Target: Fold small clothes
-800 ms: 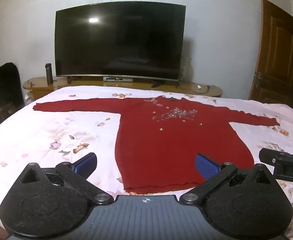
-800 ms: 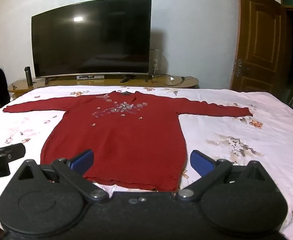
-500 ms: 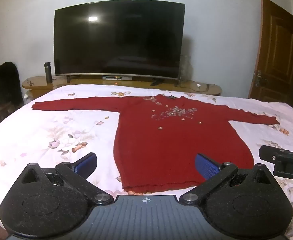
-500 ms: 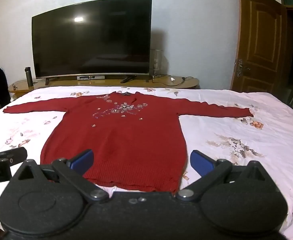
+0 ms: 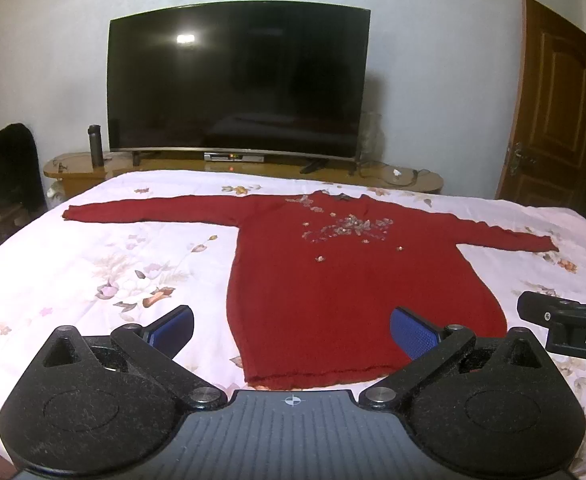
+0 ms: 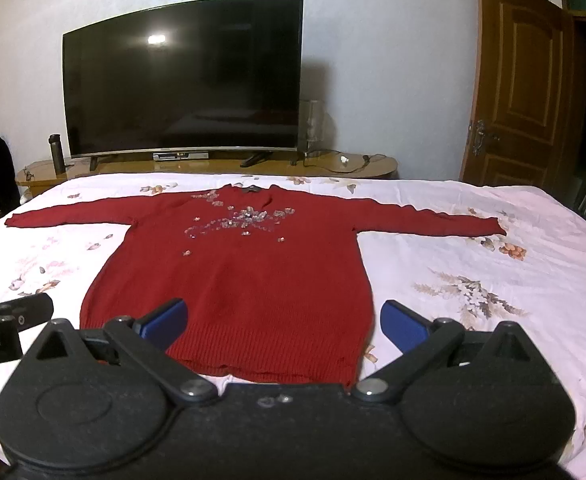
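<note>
The right hand-held gripper (image 5: 573,322) is cut off at the left-wrist view's right edge.

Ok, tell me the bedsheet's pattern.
The bedsheet is pale pink with scattered brownish flowers, clearest in the right wrist view.

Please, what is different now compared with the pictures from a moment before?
Very little. Both tongs, left and right, crept slightly forward over the sweater hem; nothing was gripped or released. Both stayed open, and the sweater stayed flat on the bed, sleeves spread.
</note>
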Available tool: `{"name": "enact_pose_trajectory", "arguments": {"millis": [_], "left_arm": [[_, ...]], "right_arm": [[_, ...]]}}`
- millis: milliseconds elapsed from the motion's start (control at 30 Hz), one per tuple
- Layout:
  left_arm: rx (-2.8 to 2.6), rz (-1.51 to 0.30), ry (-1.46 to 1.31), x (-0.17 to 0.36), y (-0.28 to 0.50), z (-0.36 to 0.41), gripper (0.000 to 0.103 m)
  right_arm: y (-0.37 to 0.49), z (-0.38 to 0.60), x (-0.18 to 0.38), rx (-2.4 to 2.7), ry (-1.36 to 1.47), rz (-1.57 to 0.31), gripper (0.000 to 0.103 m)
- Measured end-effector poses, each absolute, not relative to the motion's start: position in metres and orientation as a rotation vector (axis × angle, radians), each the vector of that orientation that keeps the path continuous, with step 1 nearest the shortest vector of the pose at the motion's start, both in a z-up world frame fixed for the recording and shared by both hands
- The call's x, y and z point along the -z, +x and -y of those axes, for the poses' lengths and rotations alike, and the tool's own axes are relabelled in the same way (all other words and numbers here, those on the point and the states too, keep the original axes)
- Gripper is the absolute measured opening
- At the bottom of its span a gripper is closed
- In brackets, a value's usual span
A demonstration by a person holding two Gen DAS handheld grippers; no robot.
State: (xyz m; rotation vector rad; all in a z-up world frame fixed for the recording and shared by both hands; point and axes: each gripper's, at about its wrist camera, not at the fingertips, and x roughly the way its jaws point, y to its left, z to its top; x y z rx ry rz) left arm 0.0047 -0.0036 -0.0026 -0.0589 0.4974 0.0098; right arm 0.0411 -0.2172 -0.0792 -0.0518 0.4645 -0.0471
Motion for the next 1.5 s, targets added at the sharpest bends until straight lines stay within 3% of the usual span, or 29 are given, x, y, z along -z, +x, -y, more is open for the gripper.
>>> {"name": "enact_pose_trajectory", "arguments": {"millis": [1500], "left_arm": [[-0.016,-0.498,-0.054,0.0038,0.0034,0.0017,0.103]], "right_arm": [[0.0357,0.2146,0.0794,0.046,-0.050,-0.455,0.102]]}}
